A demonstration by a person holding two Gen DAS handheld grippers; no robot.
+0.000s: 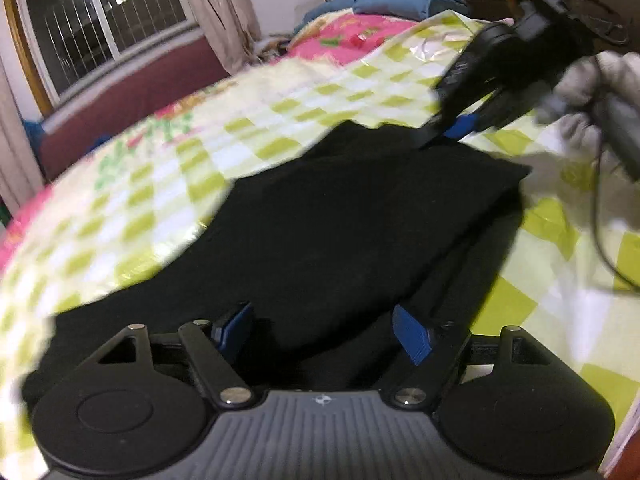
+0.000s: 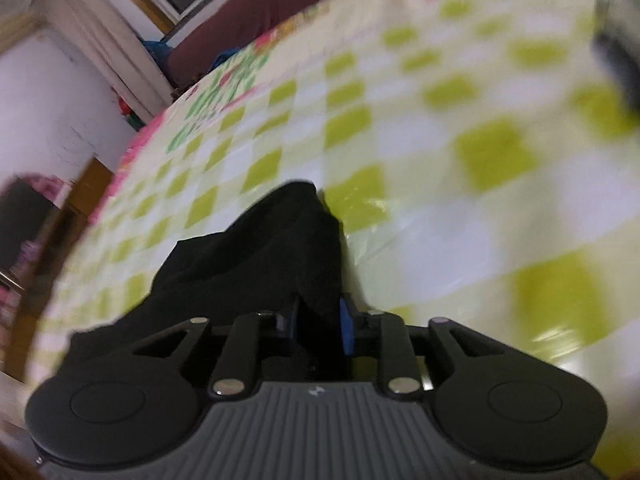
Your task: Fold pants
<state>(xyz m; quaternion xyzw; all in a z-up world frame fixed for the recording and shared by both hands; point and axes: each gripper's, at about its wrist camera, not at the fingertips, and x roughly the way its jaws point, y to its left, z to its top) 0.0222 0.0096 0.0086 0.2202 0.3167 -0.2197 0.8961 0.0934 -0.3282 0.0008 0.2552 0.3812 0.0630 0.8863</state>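
The black pants (image 1: 340, 220) lie folded over on a bed with a green and white checked cover (image 1: 180, 168). My left gripper (image 1: 324, 332) is open, its blue pads spread wide just above the near part of the pants. My right gripper (image 2: 322, 320) is shut on a fold of the black pants (image 2: 280, 248), which bunch up ahead of its fingers. The right gripper also shows in the left wrist view (image 1: 448, 128) at the far edge of the pants, held by a gloved hand (image 1: 592, 92).
A window (image 1: 104, 20) with curtains and a dark red headboard (image 1: 132, 92) stand beyond the bed. Blue pillows (image 1: 400, 0) lie at the far end. A cable (image 1: 600, 232) hangs from the right gripper.
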